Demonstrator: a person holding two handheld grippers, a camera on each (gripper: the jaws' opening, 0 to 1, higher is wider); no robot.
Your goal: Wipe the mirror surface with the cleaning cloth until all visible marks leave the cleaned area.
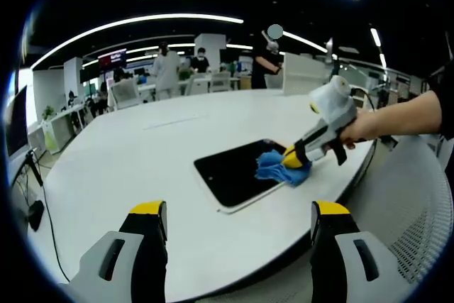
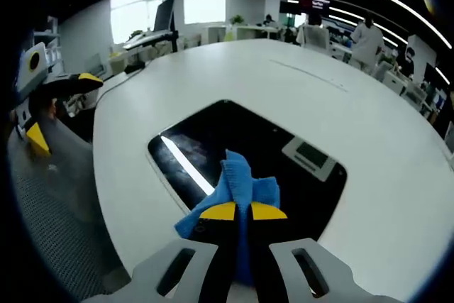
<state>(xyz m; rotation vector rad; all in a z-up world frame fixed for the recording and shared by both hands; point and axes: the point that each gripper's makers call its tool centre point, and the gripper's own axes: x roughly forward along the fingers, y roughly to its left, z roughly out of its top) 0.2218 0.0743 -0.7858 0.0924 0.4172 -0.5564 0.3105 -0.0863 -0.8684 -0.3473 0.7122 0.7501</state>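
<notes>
Left tongs (image 1: 236,219) stand apart, holding nothing, off the near edge of the white bench (image 1: 142,154). The mirror (image 1: 237,172) lies flat on the bench near that edge. Right tongs (image 2: 243,211) are clamped on the blue cleaning cloth (image 2: 237,179), which rests on the mirror's dark surface at its near edge.

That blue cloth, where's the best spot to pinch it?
By the bunched fold standing up in the middle of the blue cloth, coming from above. It lies crumpled on the mirror, and the right gripper already pinches it there.
</notes>
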